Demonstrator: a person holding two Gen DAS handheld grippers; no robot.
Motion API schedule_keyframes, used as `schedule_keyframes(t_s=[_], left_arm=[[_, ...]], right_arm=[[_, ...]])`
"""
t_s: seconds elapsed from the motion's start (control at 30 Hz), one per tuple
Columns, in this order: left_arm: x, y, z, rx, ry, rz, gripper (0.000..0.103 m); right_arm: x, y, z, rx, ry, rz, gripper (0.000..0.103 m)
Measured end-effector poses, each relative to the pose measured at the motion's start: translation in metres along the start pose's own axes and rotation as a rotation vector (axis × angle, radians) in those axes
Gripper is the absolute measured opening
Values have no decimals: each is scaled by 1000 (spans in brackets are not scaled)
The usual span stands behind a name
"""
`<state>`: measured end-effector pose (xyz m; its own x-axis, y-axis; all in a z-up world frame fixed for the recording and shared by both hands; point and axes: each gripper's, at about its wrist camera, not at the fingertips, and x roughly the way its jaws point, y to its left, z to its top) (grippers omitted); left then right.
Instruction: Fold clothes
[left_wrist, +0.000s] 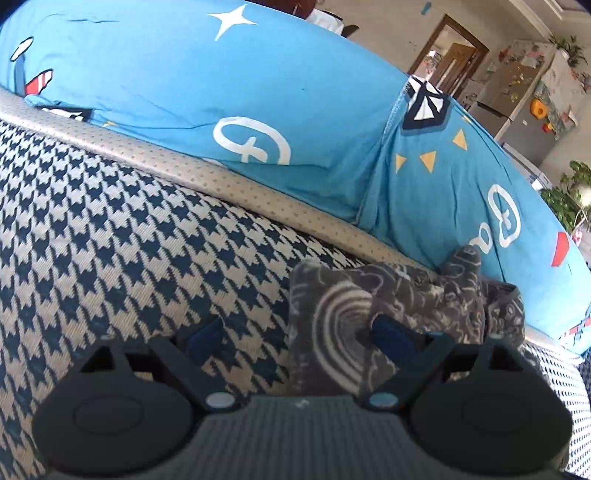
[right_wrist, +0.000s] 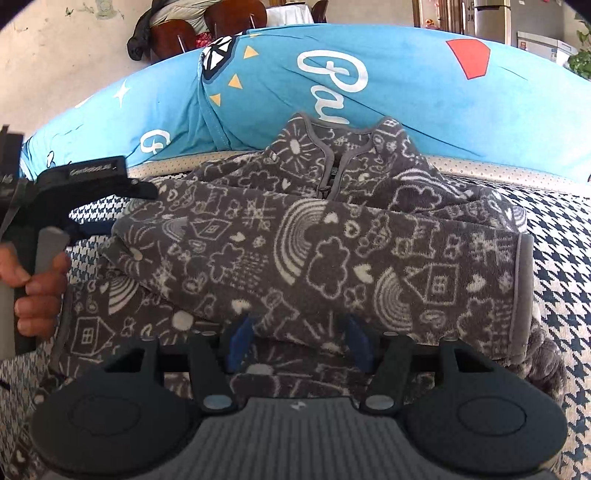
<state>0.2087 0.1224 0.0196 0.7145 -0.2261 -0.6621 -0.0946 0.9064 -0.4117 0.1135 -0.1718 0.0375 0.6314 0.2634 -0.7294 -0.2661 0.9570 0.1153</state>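
Left gripper (left_wrist: 299, 336) jaws wide apart, nothing clamped; grey doodle-print garment (right_wrist: 332, 236) edge lies at its right pad, left pad over bare houndstooth cover (left_wrist: 110, 229). Right gripper (right_wrist: 299, 343) half open, pads astride folded sleeve, not pinching it (fabric loose between). Garment spread ahead of right tongs, collar at far end against blue pillows (right_wrist: 406, 81). Hand (right_wrist: 33, 288) grips left tool handle, left of garment.
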Motion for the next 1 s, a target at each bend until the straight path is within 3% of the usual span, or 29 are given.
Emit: schedule_keyframes(t_s=[0.1, 0.2, 0.27, 0.4, 0.73, 1.0], left_arm=[[7, -4, 7, 16, 22, -25, 85], [12, -5, 12, 26, 41, -46, 46], [13, -6, 14, 32, 39, -56, 31], [16, -14, 16, 84, 13, -53, 13], [22, -30, 29, 158, -12, -46, 11], [31, -39, 38, 200, -52, -46, 9]], right_arm=[[0, 1, 0, -8, 1, 1, 61], [1, 2, 1, -17, 1, 0, 63], [0, 3, 1, -23, 1, -3, 64], [0, 4, 2, -27, -2, -11, 64], [-20, 17, 4, -31, -110, 30, 64], [-16, 22, 4, -32, -90, 56, 64]])
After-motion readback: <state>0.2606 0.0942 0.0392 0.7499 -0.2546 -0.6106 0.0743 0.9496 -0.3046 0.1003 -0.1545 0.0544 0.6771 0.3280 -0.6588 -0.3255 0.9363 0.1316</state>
